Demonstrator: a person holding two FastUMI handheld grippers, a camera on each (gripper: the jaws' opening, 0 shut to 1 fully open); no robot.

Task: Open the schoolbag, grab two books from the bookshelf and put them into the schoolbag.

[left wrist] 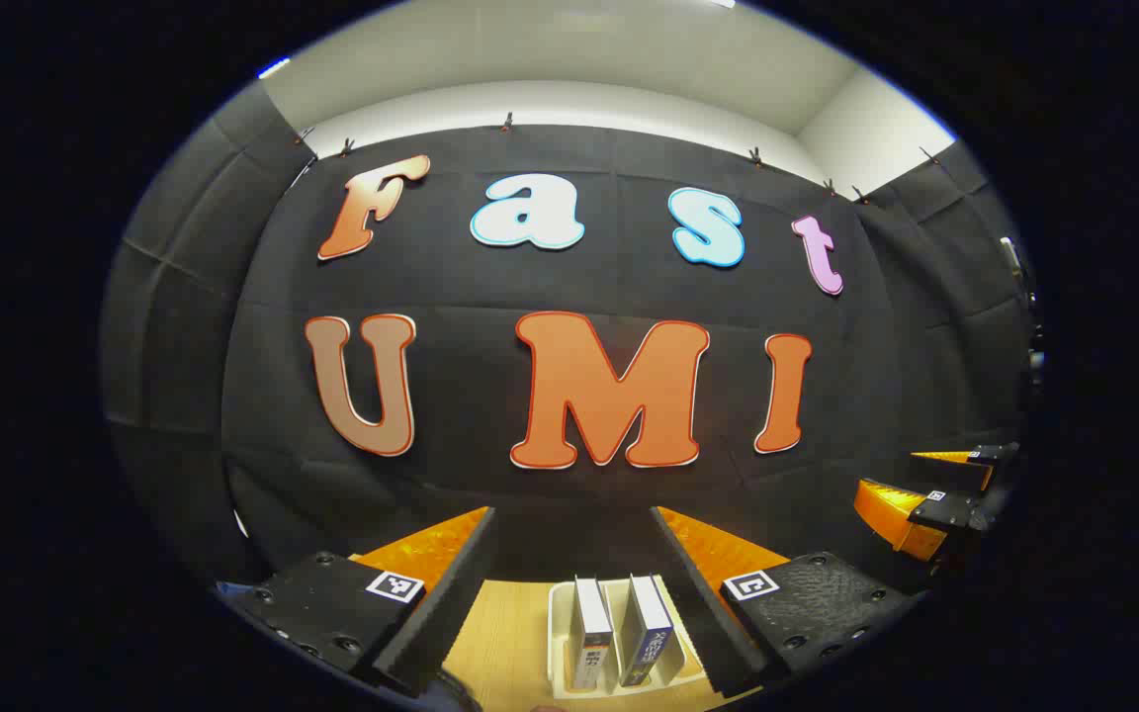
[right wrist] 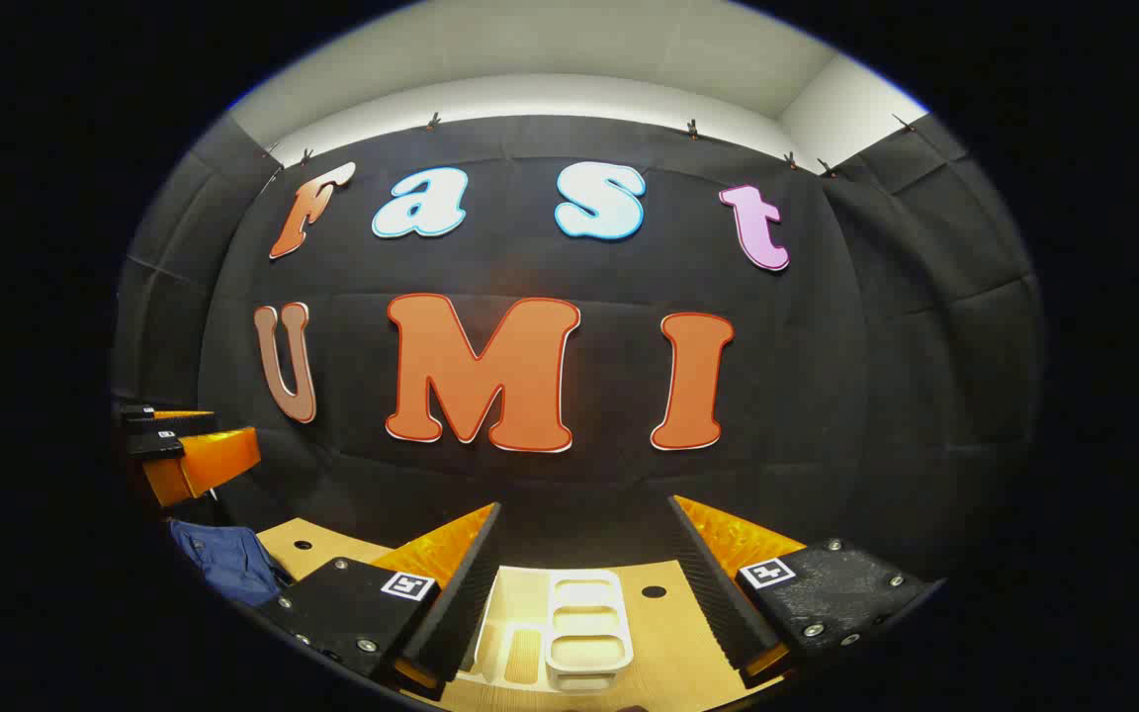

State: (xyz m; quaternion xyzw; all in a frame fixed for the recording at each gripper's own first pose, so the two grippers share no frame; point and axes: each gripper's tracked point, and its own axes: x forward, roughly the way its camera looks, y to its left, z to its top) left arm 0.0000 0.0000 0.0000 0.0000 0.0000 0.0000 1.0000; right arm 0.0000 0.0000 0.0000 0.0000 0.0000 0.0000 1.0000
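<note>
In the left gripper view, the left gripper (left wrist: 574,539) is seen at the bottom of the frame with its two fingers spread wide and nothing held between them. Framed in the gap, at the bottom centre, a cream bookshelf (left wrist: 558,633) stands on the wooden table (left wrist: 505,638), and two books (left wrist: 619,628) are seen upright in it, side by side with their spines towards the camera. At the right edge of that frame, the right gripper (left wrist: 930,494) is seen farther off, held in the air, with a gap visible between its fingers.

In the right gripper view, the right gripper (right wrist: 584,539) is shown at the bottom of the frame, its fingers likewise wide apart and empty. Between them, at the bottom centre, the bookshelf (right wrist: 584,618) is seen end-on with slotted openings. A dark blue schoolbag (right wrist: 228,559) lies at the lower left on the table (right wrist: 317,544), and just above it, at the left edge, the left gripper (right wrist: 184,440) is seen raised above the table
</note>
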